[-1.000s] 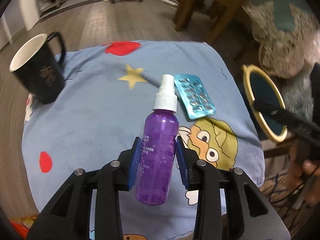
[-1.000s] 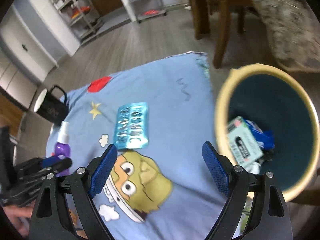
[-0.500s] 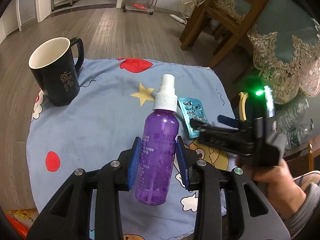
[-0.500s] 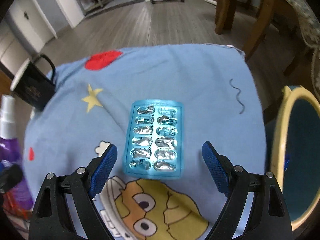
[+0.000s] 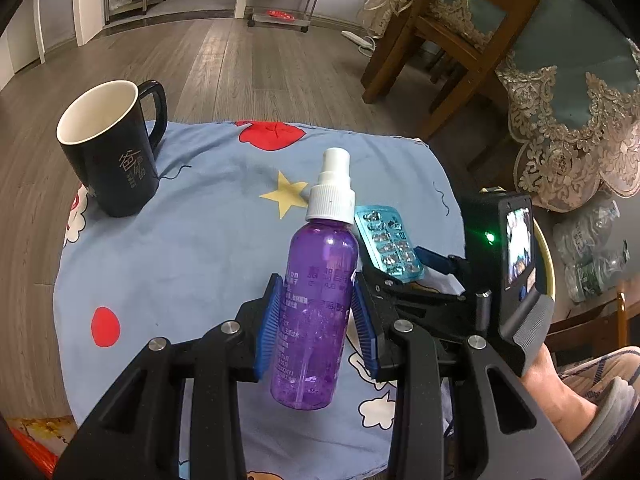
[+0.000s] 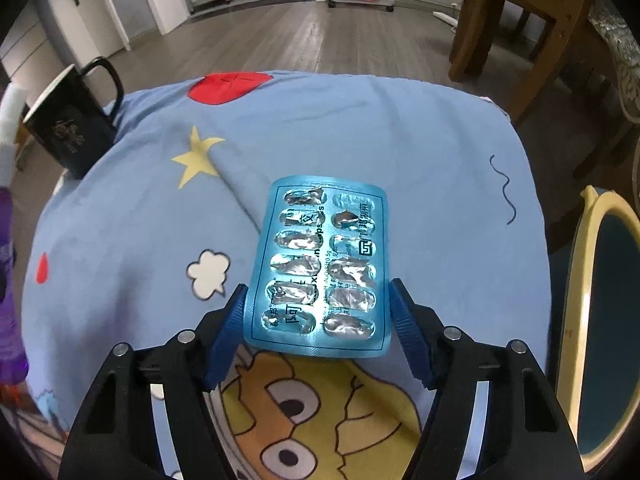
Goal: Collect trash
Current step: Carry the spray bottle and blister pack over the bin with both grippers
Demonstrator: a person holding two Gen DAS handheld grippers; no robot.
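My left gripper (image 5: pixel 318 320) is shut on a purple spray bottle (image 5: pixel 318 296) with a white pump top, held above the blue cartoon cloth (image 5: pixel 192 248). An empty blue blister pack (image 6: pixel 320 268) lies flat on the cloth (image 6: pixel 440 168); it also shows in the left wrist view (image 5: pixel 386 242). My right gripper (image 6: pixel 320 332) is open, its blue pads on either side of the pack's near end, close to its edges. The right gripper's body with its camera screen shows in the left wrist view, right of the bottle.
A black mug (image 5: pixel 110 152) stands at the cloth's far left; it also shows in the right wrist view (image 6: pixel 74 120). A yellow-rimmed bin (image 6: pixel 588 320) stands off the cloth's right edge. A wooden chair (image 5: pixel 460 40) and a lace-covered table (image 5: pixel 580 80) are beyond.
My right gripper swung left from the bin, came down over the blister pack and narrowed around its near end. My left gripper kept hold of the bottle and pulled back slightly.
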